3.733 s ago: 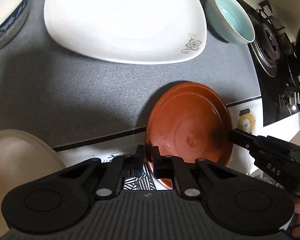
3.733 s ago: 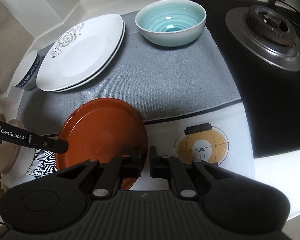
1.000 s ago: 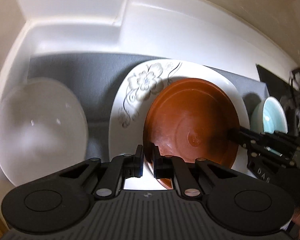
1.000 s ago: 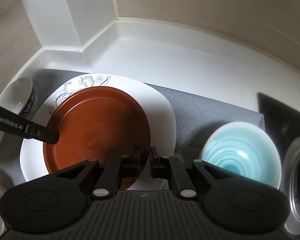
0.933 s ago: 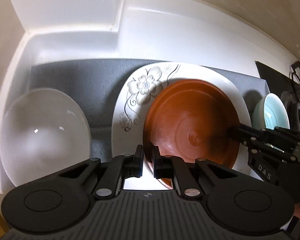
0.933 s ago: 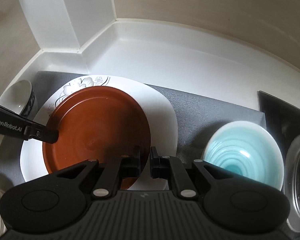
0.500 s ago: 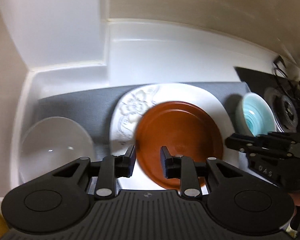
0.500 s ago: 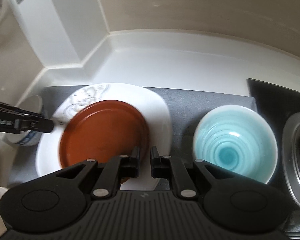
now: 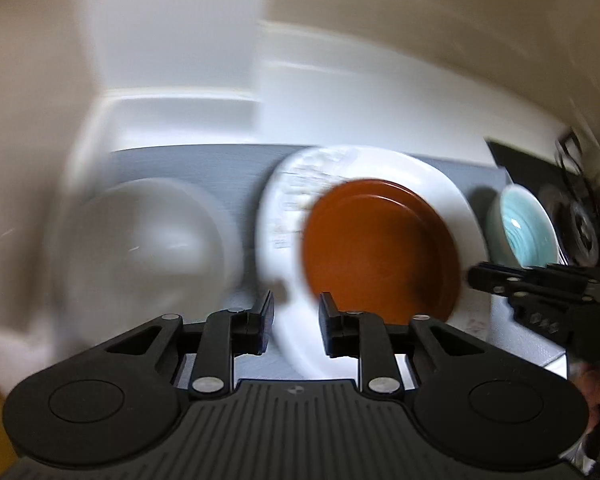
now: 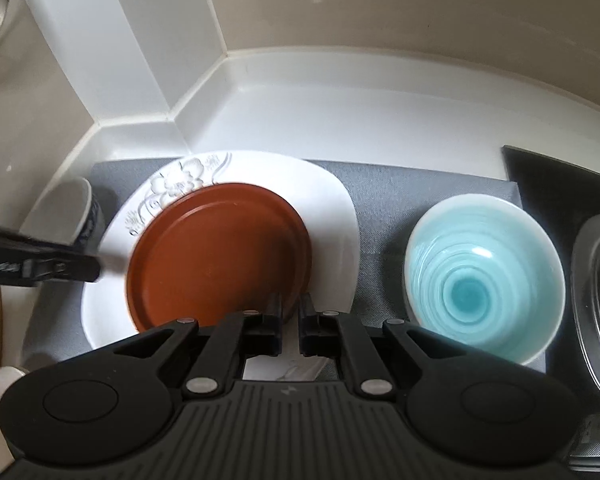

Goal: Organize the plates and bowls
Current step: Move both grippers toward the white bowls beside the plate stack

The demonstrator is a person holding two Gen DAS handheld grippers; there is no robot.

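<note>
The white surface (image 10: 340,92) runs into a corner, and a grey mat (image 10: 396,196) lies across it carrying nearly everything; largest on the mat is the white flowered plate (image 10: 328,200), and the brown plate (image 10: 220,256) lies flat on top of it, set toward the near left side so the flower print shows beyond its rim; that stacking looks done to me, since neither claw has hold of the brown plate; to the right, apart from the plates, the pale blue bowl (image 10: 484,280) stands alone on the mat beside the stove burner (image 10: 596,304); to the left a white bowl with a blue band (image 10: 66,212) sits near the flowered plate, blurred in the left view; I would judge the bowls are what is left, still standing apart and not nested or grouped; the left claw (image 9: 295,328) is spread wide with nothing between its fingers, hanging above the near edge of the flowered plate; the right claw (image 10: 289,326) is drawn narrow, a slim gap between its fingers, empty, just in front of the brown plate's near rim.
</note>
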